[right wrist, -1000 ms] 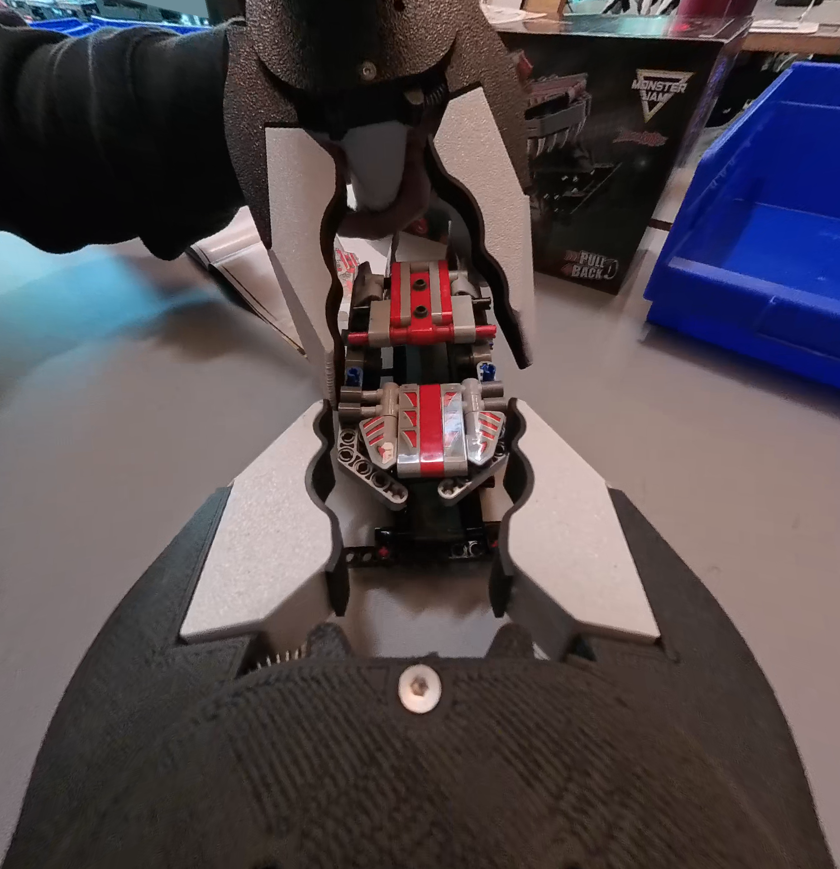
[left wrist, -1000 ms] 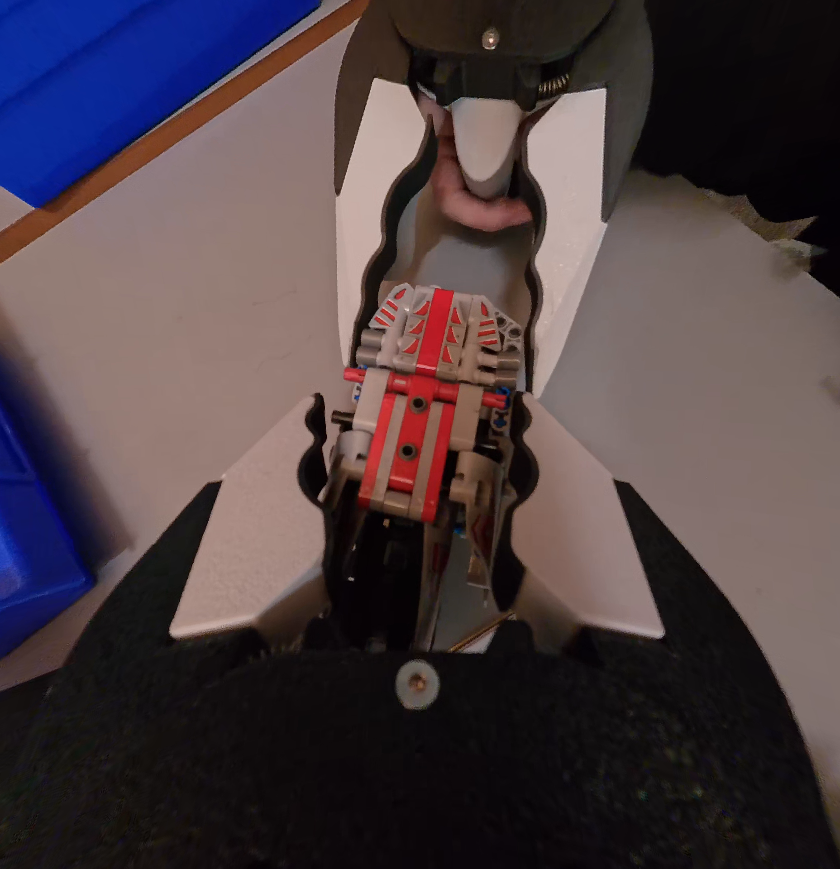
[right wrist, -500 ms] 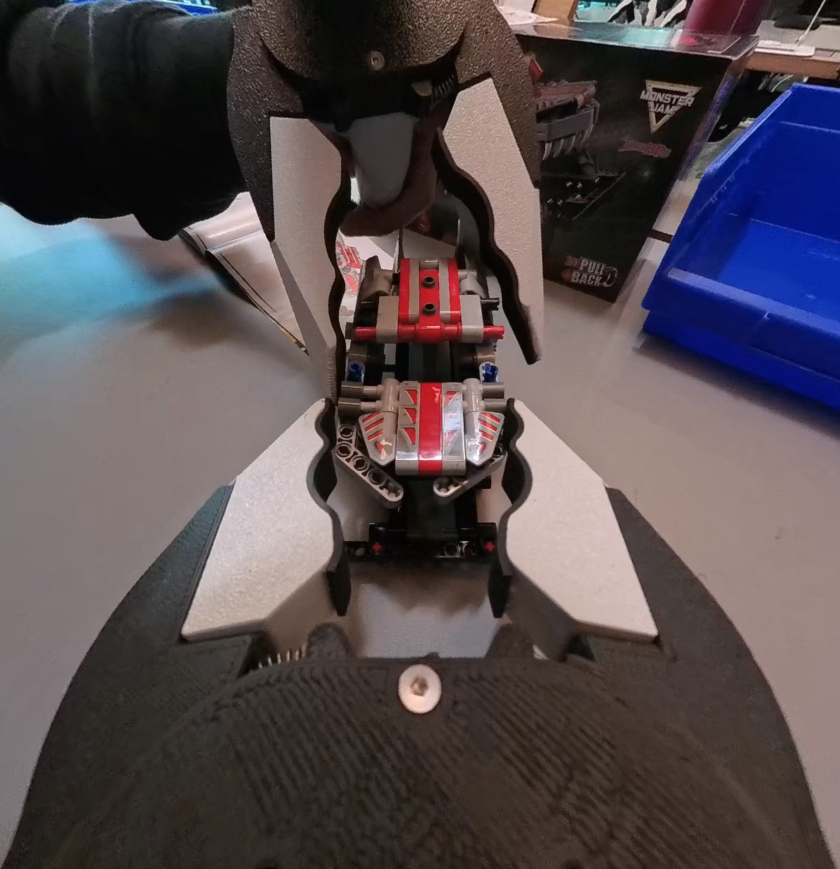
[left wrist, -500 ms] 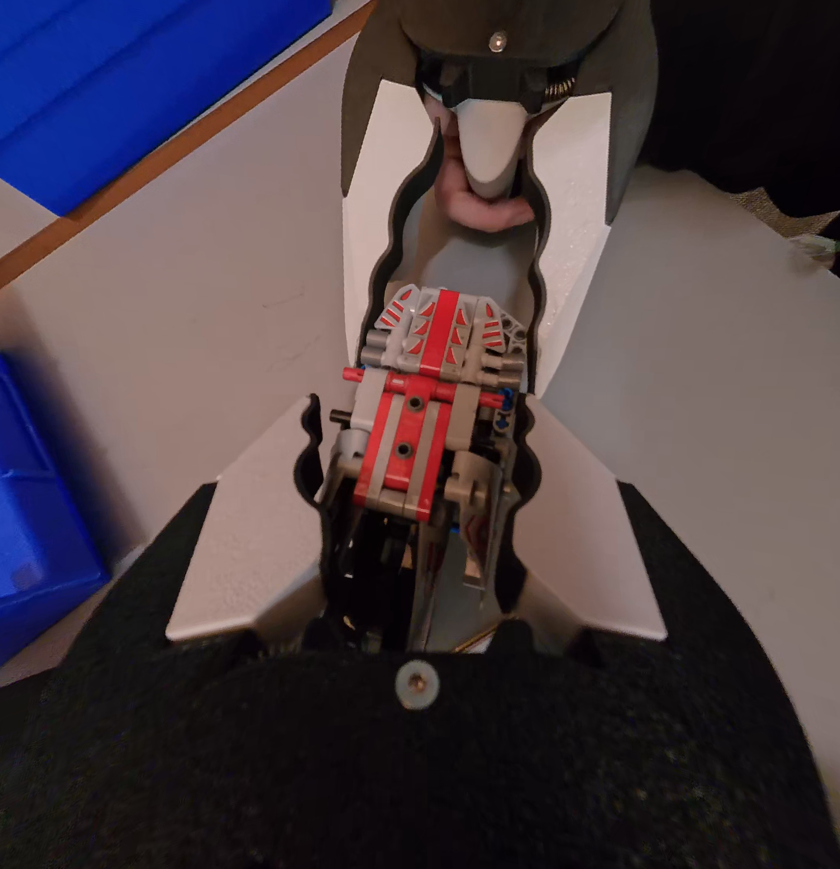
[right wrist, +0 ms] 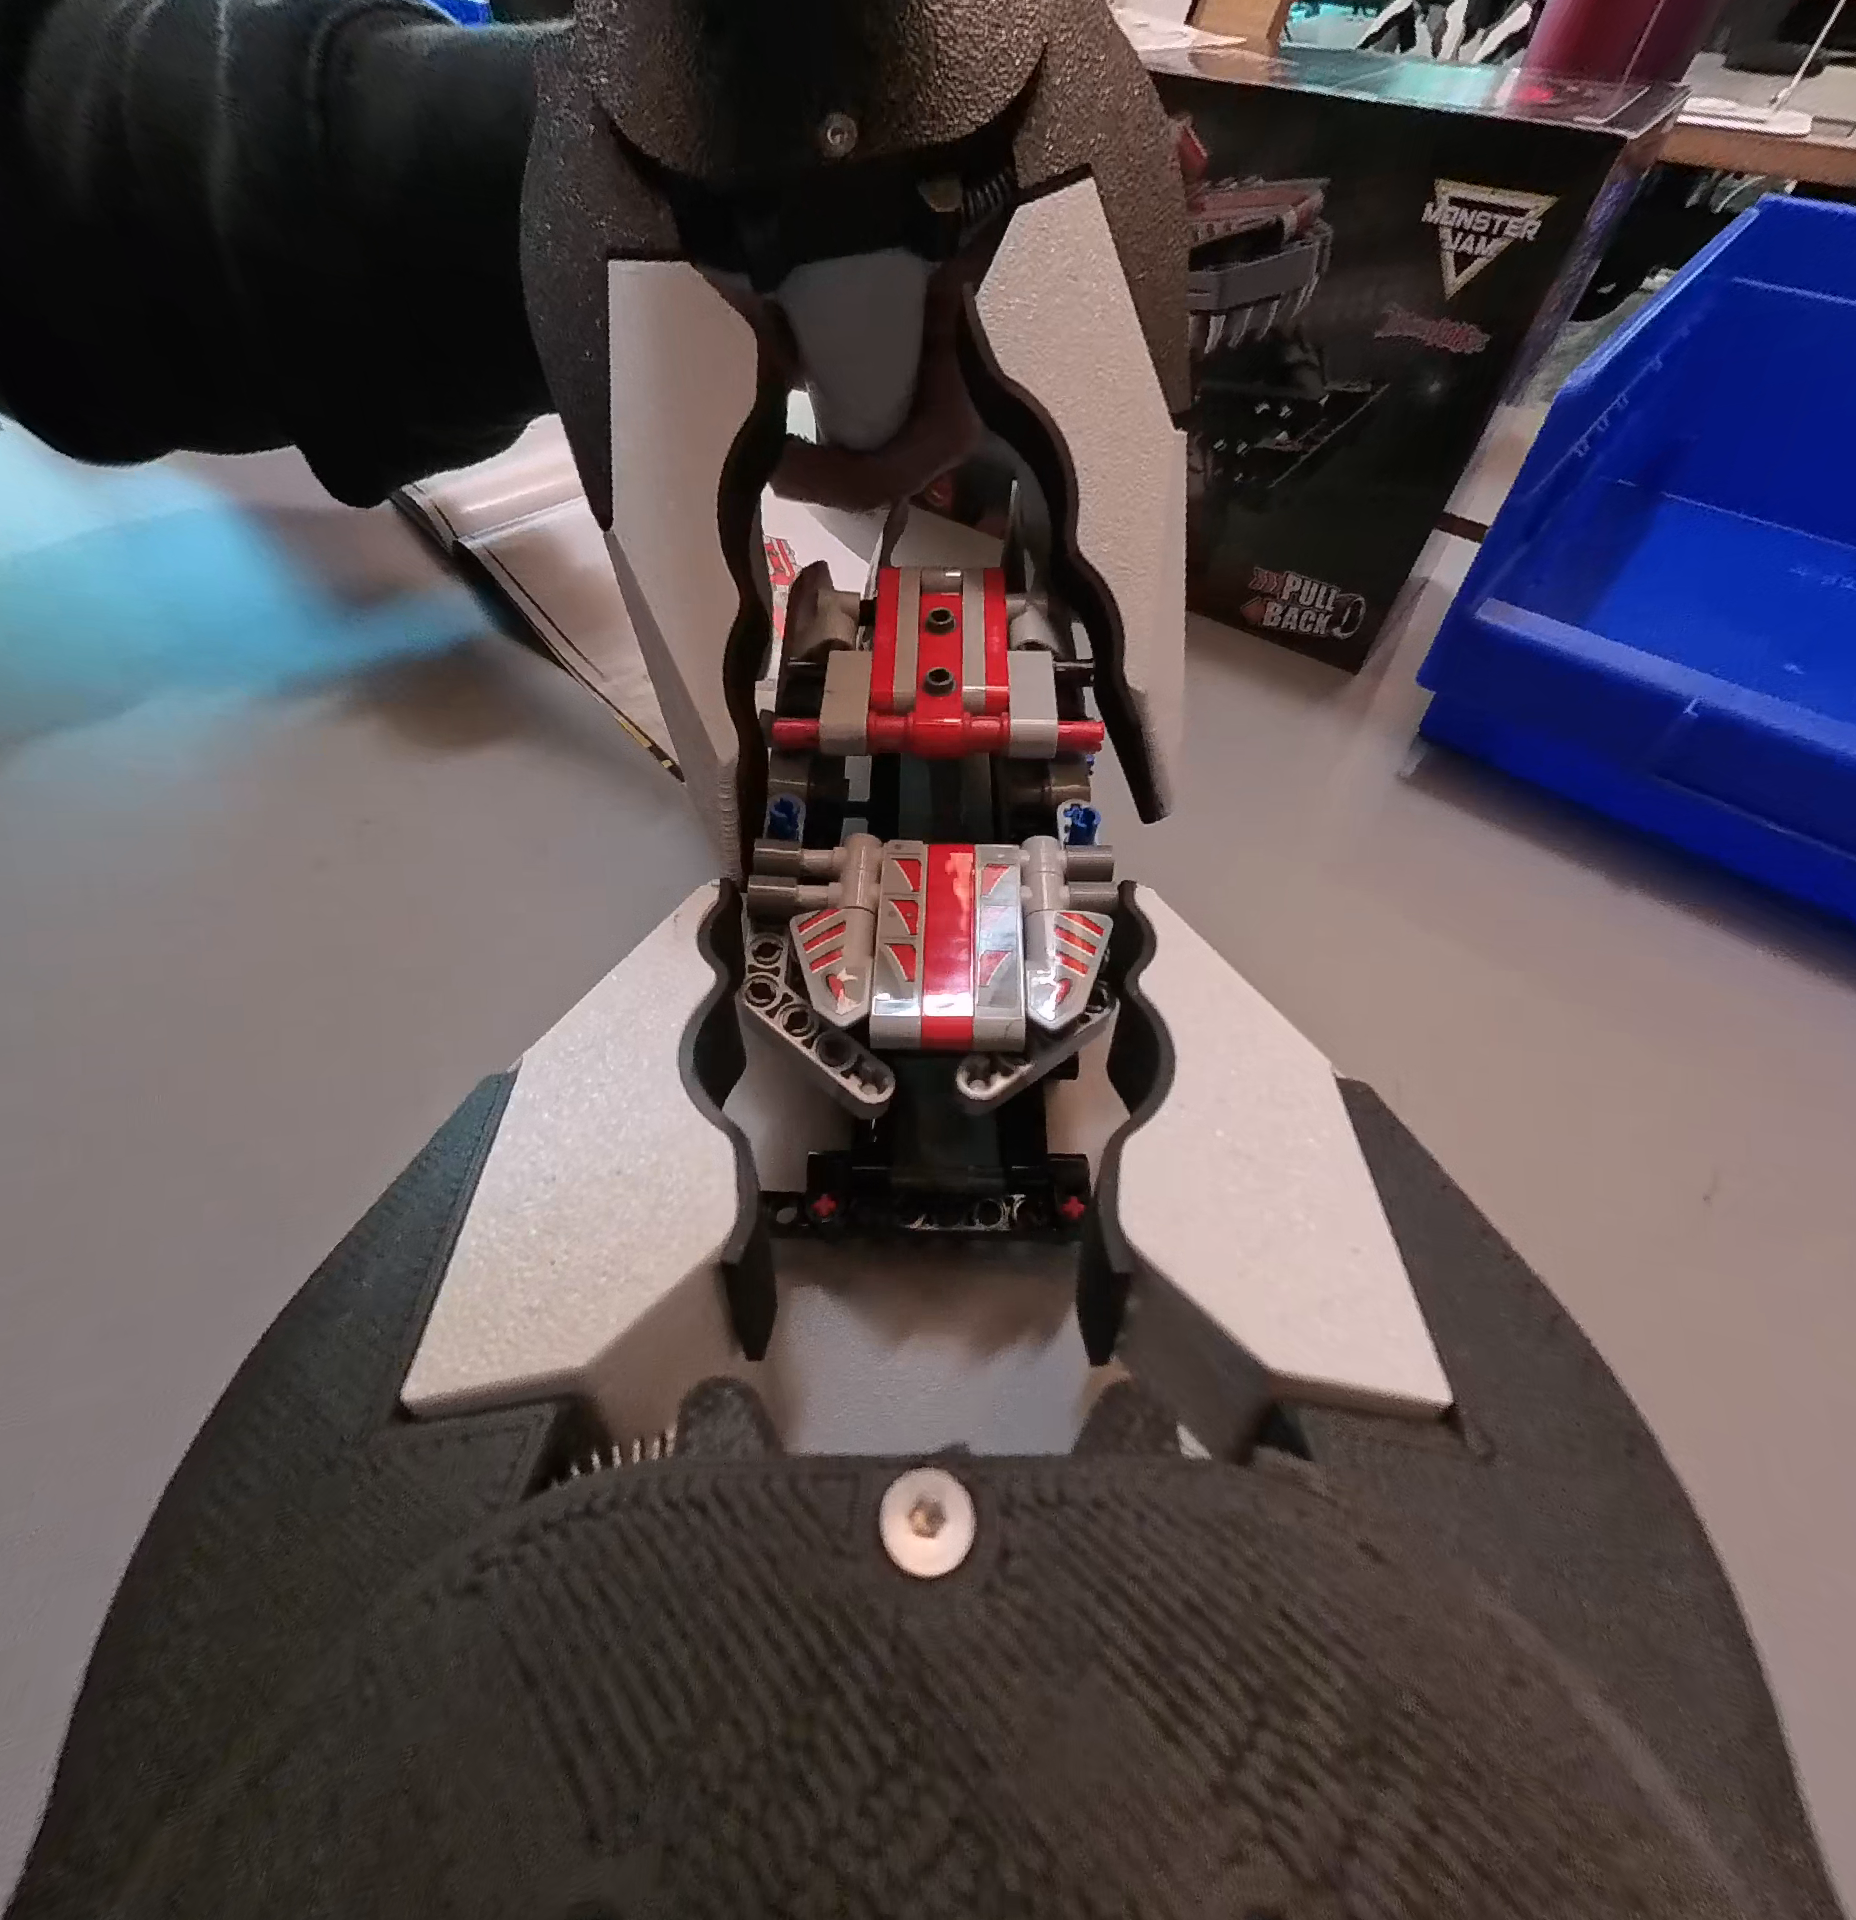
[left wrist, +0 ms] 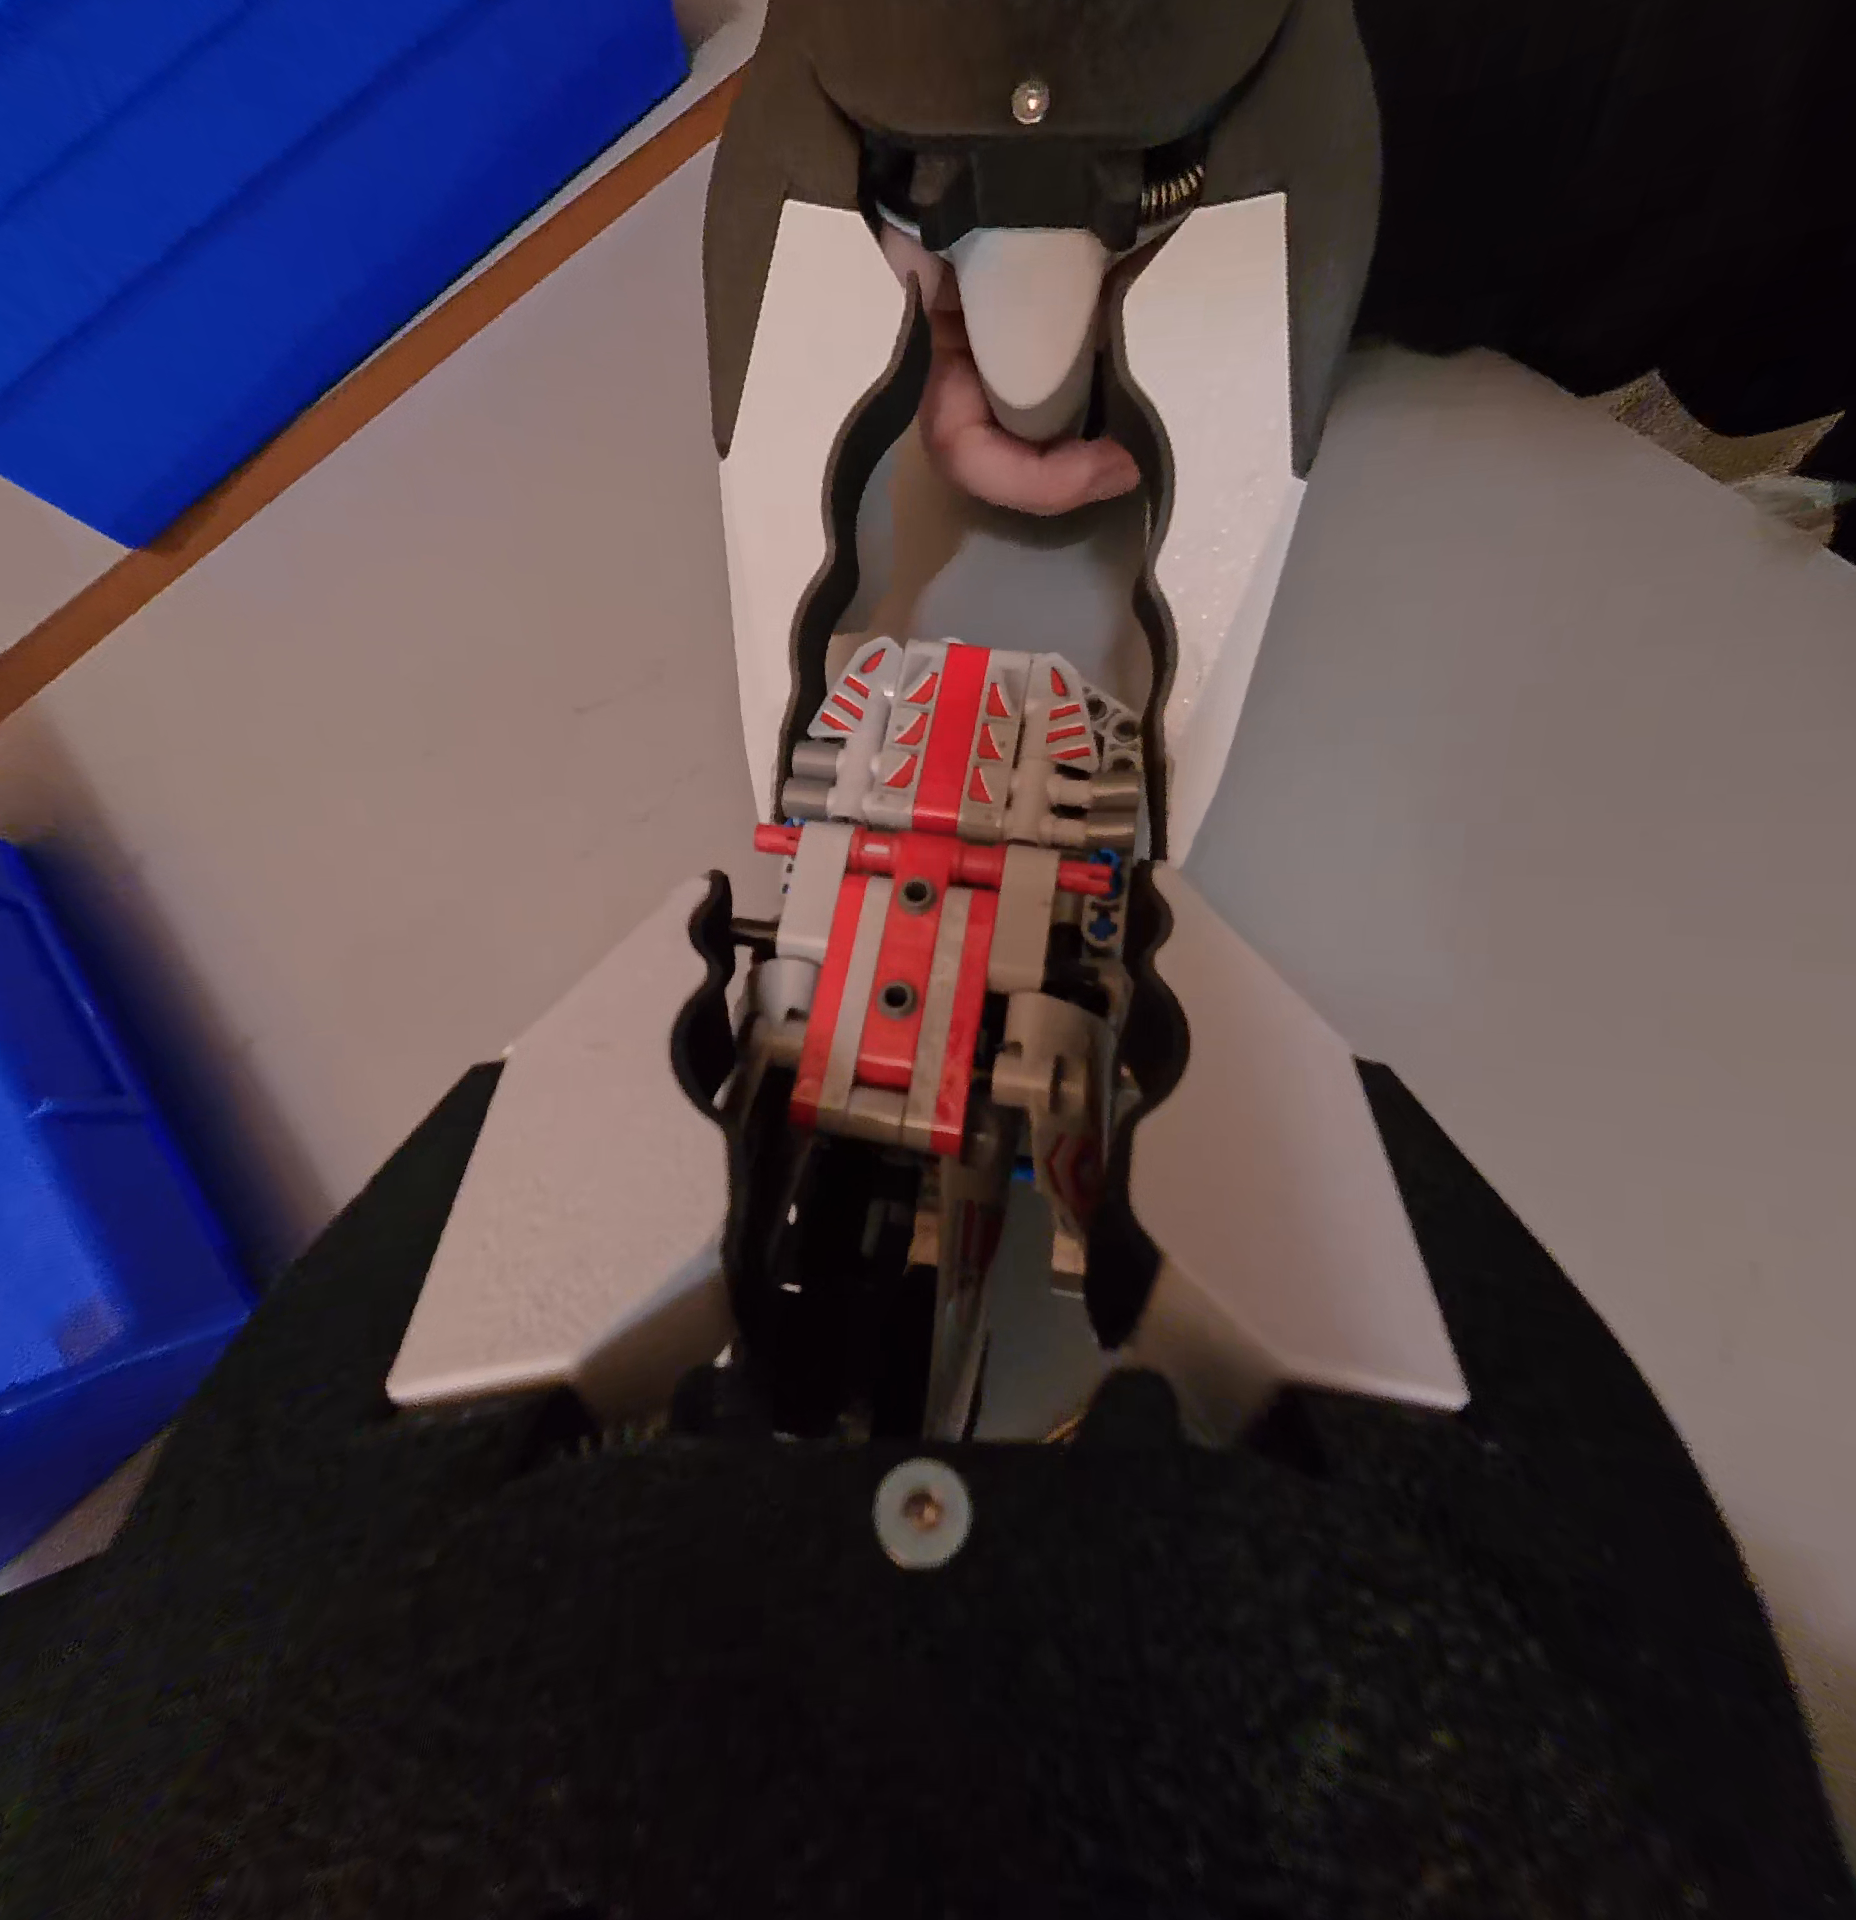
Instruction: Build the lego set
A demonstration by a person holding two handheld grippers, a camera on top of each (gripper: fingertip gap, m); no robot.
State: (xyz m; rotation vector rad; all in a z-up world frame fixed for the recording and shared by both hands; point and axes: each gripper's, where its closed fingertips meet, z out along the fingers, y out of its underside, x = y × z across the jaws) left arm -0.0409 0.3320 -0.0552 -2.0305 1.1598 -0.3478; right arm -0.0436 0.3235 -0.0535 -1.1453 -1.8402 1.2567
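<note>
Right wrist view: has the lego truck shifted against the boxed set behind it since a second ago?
Yes. The lego truck sits slightly further left of the box, which has drifted rightward in view.

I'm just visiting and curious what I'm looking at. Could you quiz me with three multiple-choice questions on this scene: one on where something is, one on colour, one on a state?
1. Where is the lego model?
A. In the blue bin
B. Between both grippers
C. On the box

2. What colour is the stripe down the model's hood?
A. Red
B. Green
C. Yellow

3. What state is the right gripper in?
A. Wide open, empty
B. Out of sight
C. Shut on the model

Key: 1 B, the left gripper and the right one meet around it. 2 A, red between grey panels. 3 C, its fingers press the model's sides.
</note>
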